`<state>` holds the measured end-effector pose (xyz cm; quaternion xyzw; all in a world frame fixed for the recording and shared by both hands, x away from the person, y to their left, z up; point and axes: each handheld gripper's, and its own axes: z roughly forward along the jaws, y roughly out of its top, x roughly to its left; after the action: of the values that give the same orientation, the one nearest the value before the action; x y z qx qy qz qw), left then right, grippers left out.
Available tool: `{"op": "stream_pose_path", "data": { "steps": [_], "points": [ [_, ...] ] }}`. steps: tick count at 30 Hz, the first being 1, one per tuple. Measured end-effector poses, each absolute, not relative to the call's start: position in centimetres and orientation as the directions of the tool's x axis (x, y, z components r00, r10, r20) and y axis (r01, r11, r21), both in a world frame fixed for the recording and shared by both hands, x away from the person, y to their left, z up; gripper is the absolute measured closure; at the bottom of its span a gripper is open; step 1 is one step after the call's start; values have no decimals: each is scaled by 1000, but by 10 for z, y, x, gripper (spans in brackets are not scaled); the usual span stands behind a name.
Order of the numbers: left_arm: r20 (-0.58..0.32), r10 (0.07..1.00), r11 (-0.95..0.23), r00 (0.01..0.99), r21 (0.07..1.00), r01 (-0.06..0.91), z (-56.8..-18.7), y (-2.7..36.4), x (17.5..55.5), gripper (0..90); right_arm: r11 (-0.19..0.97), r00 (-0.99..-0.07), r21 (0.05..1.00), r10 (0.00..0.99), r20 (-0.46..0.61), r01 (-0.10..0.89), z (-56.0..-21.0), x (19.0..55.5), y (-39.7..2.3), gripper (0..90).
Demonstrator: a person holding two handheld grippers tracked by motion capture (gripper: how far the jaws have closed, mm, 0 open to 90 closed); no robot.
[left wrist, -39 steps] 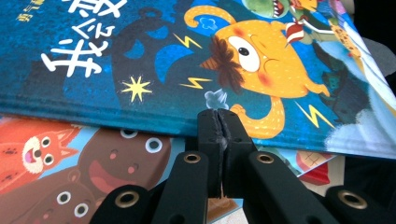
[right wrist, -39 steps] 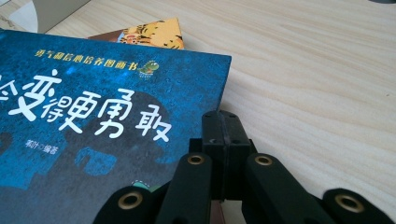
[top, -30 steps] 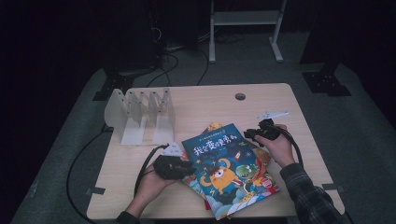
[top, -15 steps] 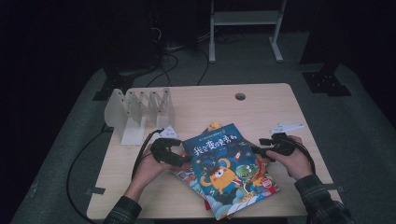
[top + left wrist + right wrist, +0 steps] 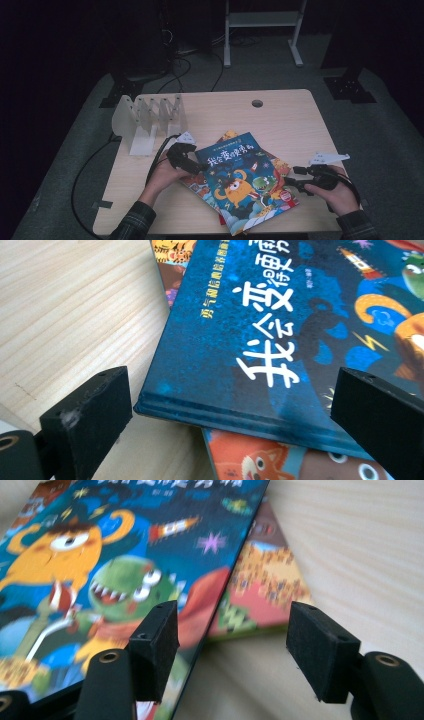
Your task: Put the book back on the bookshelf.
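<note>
both grippers, left (image 5: 196,167) and right (image 5: 290,181), flank the blue book (image 5: 243,182) on the table (image 5: 280,125), jaws just opened wide, holding nothing.

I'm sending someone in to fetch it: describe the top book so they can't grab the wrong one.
On the wooden table, near its front edge, lies a small stack of picture books. Take the top book: dark blue cover, white Chinese title, an orange one-eyed monster and a green toothy one. The books beneath show orange and red.

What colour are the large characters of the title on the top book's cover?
White, on the dark blue cover of the top picture book; the left gripper view shows it best.
</note>
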<state>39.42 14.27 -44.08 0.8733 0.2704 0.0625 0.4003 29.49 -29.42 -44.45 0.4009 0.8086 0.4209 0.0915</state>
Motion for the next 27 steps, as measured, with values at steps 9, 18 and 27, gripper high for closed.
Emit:
{"op": "stream_pose_path", "data": {
  "steps": [9, 18, 27],
  "points": [
    [-112, 508, -549, 854, 722, 421, -444, 138, 398, 15, 346, -673, 743, 717, 185, 573, -448, 270, -303, 354],
    [-112, 509, -557, 854, 713, 425, -445, 138, 398, 15, 329, -661, 747, 725, 193, 578, -448, 251, -317, 344],
    [-116, 513, -560, 851, 706, 433, -445, 138, 398, 15, 377, -673, 706, 715, 189, 599, -458, 238, -317, 339]
  ]
}}
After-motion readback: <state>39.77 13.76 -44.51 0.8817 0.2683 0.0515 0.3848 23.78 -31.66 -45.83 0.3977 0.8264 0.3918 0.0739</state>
